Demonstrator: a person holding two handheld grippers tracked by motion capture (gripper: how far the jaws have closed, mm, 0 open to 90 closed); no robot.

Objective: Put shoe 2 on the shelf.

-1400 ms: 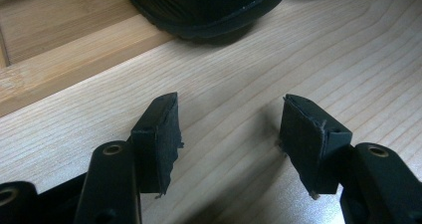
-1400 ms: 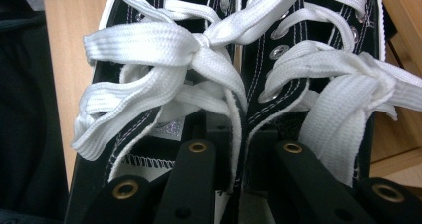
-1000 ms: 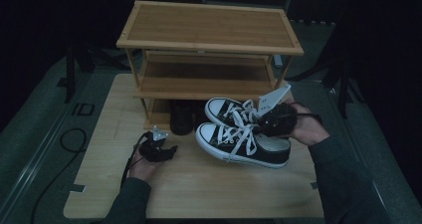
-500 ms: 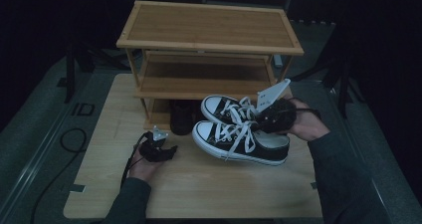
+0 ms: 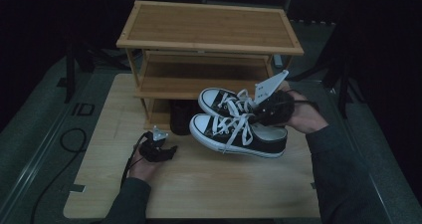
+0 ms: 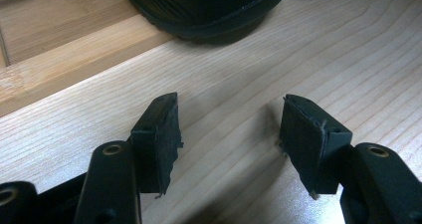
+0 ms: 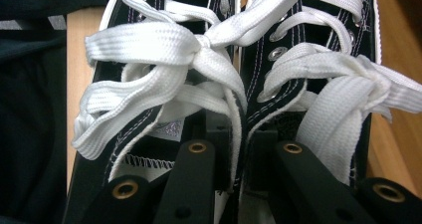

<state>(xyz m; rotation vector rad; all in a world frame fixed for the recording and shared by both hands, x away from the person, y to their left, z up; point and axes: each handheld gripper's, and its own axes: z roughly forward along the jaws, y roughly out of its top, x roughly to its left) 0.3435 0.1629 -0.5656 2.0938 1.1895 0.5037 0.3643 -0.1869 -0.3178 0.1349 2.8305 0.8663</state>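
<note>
Sneakers (image 5: 239, 127): pair of black canvas shoes with white laces and white rubber toes, hanging side by side above the surface (image 5: 199, 184), in front of the wooden shoe rack (image 5: 209, 40), toes pointing toward the left of the high view. Sitting level with the rack's lower shelves, near shoe casting a shadow on the light wood below.

Right tool (image 5: 272, 107): pinching both shoes together at their inner collars, just behind the lace bows. Jaws standing nearly closed in the right gripper view, clamping the two adjoining canvas edges (image 7: 239, 149) between them, laces spilling over either side. Grey plate sticking up above the hand toward the rack.

Left tool (image 5: 158, 149): resting low on the surface at the near left, well apart from the sneakers, pointing toward the rack. Jaws gaping wide in the left gripper view, gripping nothing, bare wood grain showing between the pads (image 6: 157, 139).

Dark shoes (image 5: 181, 115): sitting in shadow at the bottom of the rack, behind the left tool; rounded black sole edge (image 6: 209, 10) showing just beyond the open jaws. Detail too dim for further description.
</note>
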